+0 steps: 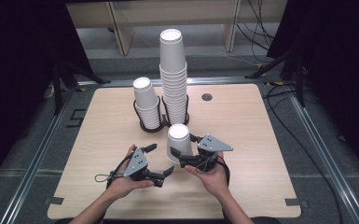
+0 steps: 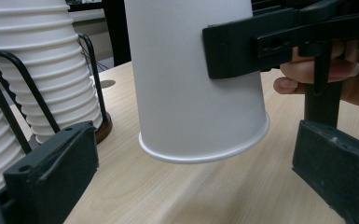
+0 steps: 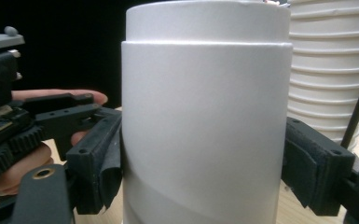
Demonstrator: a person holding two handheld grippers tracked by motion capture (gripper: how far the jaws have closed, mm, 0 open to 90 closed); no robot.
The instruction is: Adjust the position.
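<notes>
A: Where's the inverted white paper cup (image 1: pixel 178 141)?

B: Just before the tall stack of white paper cups (image 1: pixel 173 77), rim tilted off the pale wooden table (image 1: pixel 242 116); axis near upright.

A: Jaws?

B: Right gripper (image 1: pixel 185 150) pinches its sides; left gripper (image 1: pixel 161 160) spread, empty, just left.

Plain white paper cup (image 1: pixel 178 140), black fingers (image 3: pixel 98 163), pale wood table (image 1: pixel 242 121).

A matt white paper cup (image 2: pixel 196 88) with a smooth wall and rolled rim sits upside down on a pale, smooth wood-grain tabletop (image 1: pixel 242 116). 2 stacks of ridged white paper cups (image 1: pixel 173 74) stand in thin, black wire holders (image 2: pixel 4 98). Black matt plastic gripper jaws have dull, rubbery pads (image 3: pixel 314 163).
</notes>
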